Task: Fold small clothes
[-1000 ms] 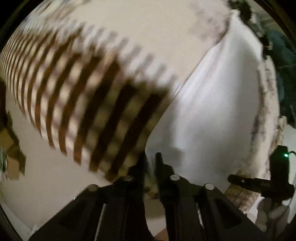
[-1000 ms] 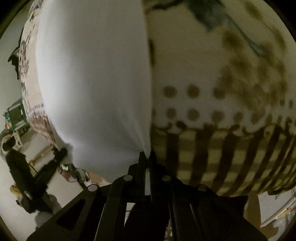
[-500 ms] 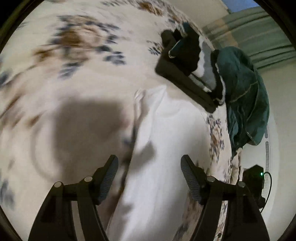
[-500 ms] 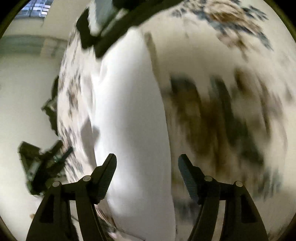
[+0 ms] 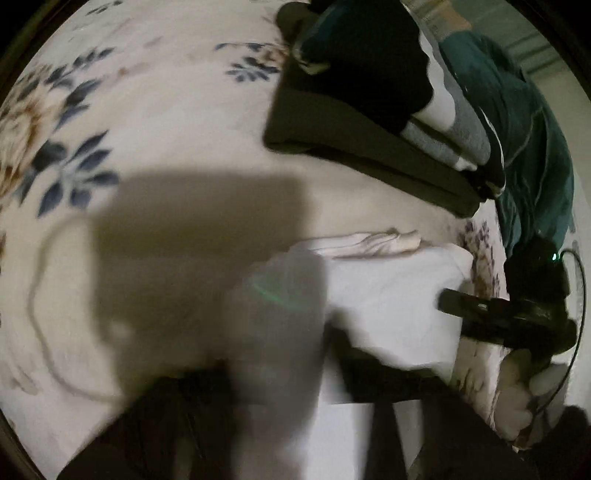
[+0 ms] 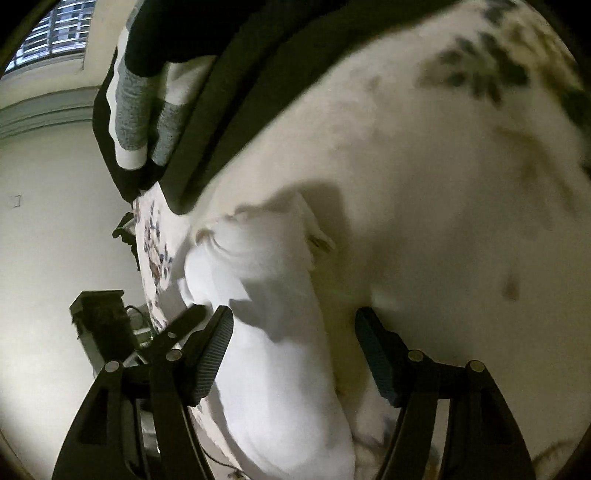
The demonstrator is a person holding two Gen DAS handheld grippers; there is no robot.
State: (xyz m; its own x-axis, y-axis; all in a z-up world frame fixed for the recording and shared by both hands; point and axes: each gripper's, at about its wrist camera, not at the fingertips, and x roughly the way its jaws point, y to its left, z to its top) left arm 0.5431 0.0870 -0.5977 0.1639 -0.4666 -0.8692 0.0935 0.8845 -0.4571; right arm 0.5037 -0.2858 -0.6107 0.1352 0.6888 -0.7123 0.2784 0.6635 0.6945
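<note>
Floral bedspread (image 5: 166, 122) | dark folded pile (image 5: 362, 122) beyond white garment (image 6: 273, 332)

Both hand-held grippers have released the white garment (image 6: 273, 332) onto the bedspread (image 6: 443, 221).

Right gripper (image 6: 293, 354) at bottom of frame, jaws spread wide. White garment (image 6: 273, 317) lies lengthwise between them on the floral bedspread (image 6: 443, 184). Stack of dark folded clothes (image 6: 207, 88) upper left, just beyond the garment's far end. Window (image 6: 48, 33) top-left corner.
</note>
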